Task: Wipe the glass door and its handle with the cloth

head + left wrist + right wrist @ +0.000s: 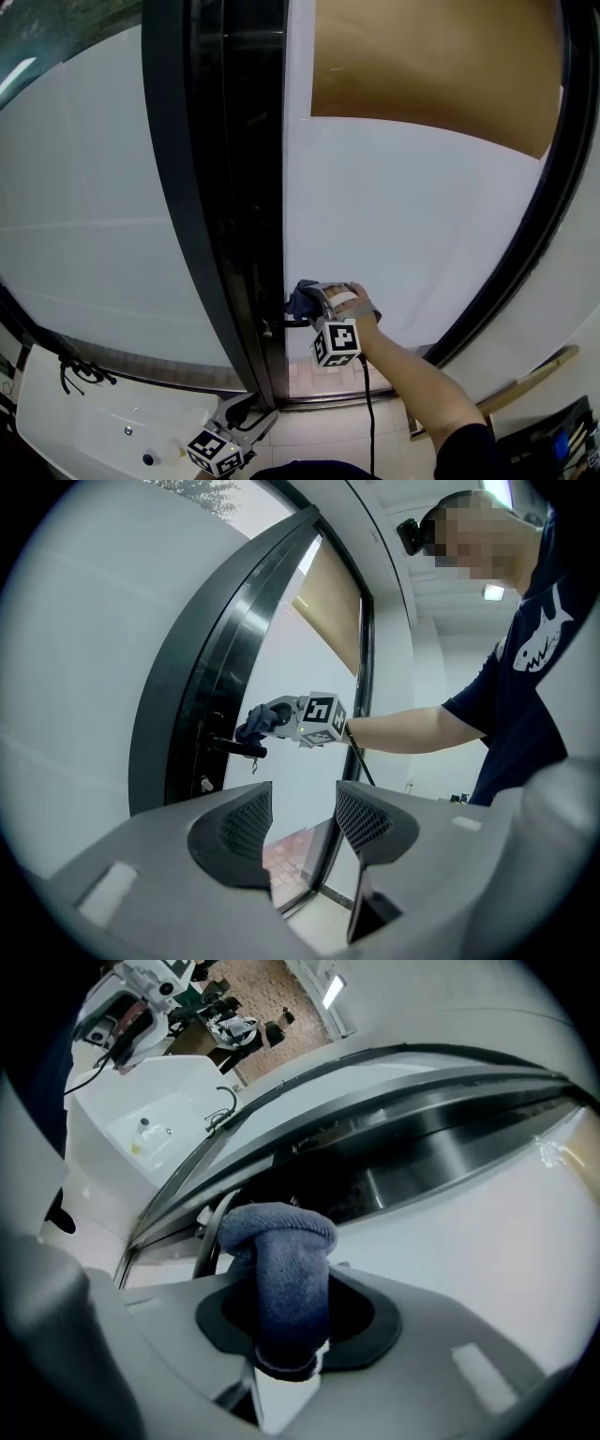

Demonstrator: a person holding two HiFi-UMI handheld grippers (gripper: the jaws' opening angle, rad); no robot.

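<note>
The glass door [403,225] stands in a dark frame [220,206], with a black lever handle [277,324] at its edge. My right gripper [312,302] is shut on a blue cloth [302,298] and holds it against the handle's top. In the right gripper view the cloth [281,1279] bulges out between the jaws, with the handle [208,1234] just behind it. The left gripper view shows the cloth [254,722], the handle [234,747] and the right gripper [281,714] from below. My left gripper [228,439] hangs low and open [303,827], holding nothing.
A white counter [75,412] with a black cable [80,373] lies at the lower left. A brown sheet [431,66] covers the upper right of the glass. A wooden stick [530,377] leans at the right. Tiled floor [323,375] shows below the door.
</note>
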